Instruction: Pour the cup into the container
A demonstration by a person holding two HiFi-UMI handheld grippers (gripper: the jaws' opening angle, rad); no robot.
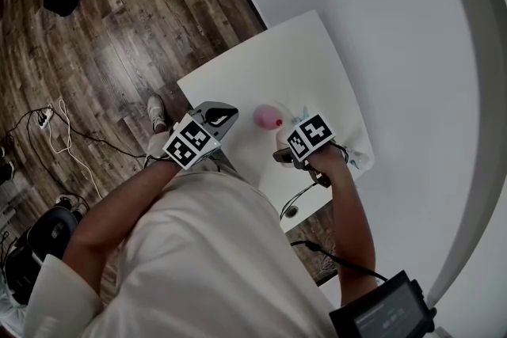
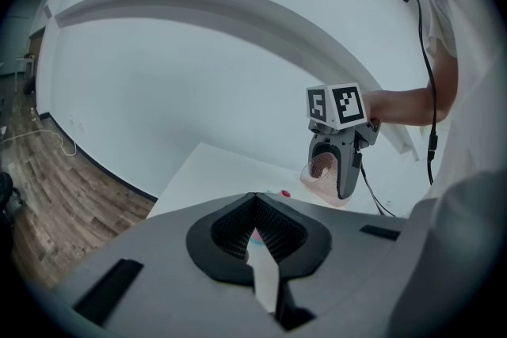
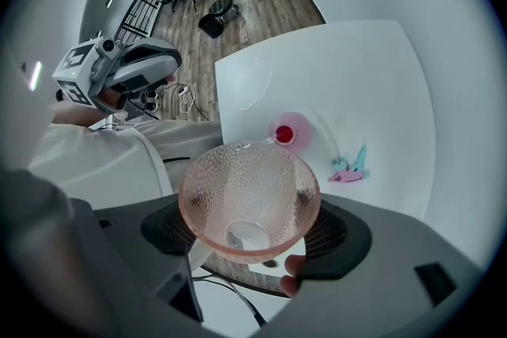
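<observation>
My right gripper (image 3: 249, 224) is shut on a pink dimpled glass cup (image 3: 249, 198); I look straight into it, see its base, and nothing shows inside. Beyond the cup, a small round pink container (image 3: 290, 133) with something red in it sits on the white table (image 3: 372, 83). In the head view the container (image 1: 268, 117) lies between the two grippers, just left of my right gripper (image 1: 283, 155). My left gripper (image 1: 222, 119) hovers at the table's left edge, jaws together and holding nothing (image 2: 255, 229). From the left gripper view the right gripper (image 2: 339, 170) holds the cup (image 2: 318, 174) above the table.
A small pink and teal item (image 3: 350, 167) lies on the table right of the container. The table stands against a white wall (image 1: 380, 28). Wood floor (image 1: 119, 20) with cables (image 1: 55, 123) and dark gear lies to the left. A cable hangs from my right arm.
</observation>
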